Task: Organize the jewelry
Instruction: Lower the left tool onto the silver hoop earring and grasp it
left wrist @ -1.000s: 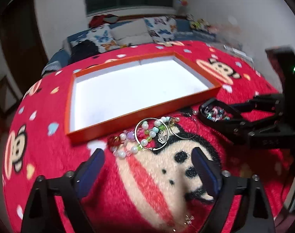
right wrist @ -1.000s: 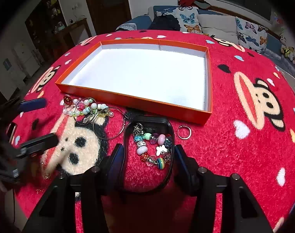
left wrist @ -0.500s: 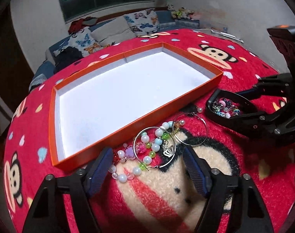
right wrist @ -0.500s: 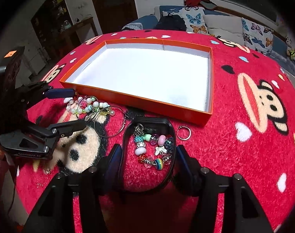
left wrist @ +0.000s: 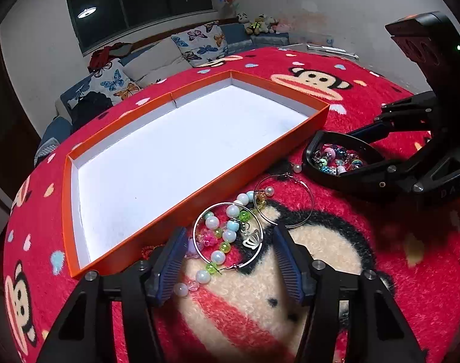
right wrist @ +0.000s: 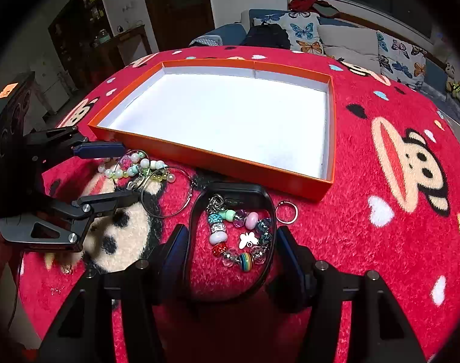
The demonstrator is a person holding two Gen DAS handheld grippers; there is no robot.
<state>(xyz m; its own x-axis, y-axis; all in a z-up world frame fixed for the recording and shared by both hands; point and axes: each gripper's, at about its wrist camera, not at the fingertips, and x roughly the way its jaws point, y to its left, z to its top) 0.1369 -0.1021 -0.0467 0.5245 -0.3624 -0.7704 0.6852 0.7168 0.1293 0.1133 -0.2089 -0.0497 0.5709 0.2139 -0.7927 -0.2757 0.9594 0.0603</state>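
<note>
A pearl-and-colour beaded bracelet point(left wrist: 229, 235) and a wire hoop with a crown charm point(left wrist: 250, 239) lie tangled on the red monkey blanket, just in front of the orange tray point(left wrist: 199, 199). My left gripper point(left wrist: 230, 260) straddles them; its jaws are closing, and the blue pads stand just clear of the hoop on both sides. My right gripper point(right wrist: 231, 251) has its pads against the sides of a black band point(right wrist: 230, 186), which loops around a charm bracelet point(right wrist: 242, 236). The white tray point(right wrist: 214, 157) floor is bare.
A second, larger wire hoop point(right wrist: 166, 216) lies between the two piles. A small silver ring point(right wrist: 275, 211) sits right of the black band, near the tray's corner. Behind the blanket runs a sofa with butterfly cushions point(left wrist: 199, 45). Dark furniture stands at the left point(right wrist: 87, 30).
My left gripper has come forward and down onto the bead pile, rolled a little, and its jaws have narrowed around the hoop. The right gripper has stayed on the black band.
</note>
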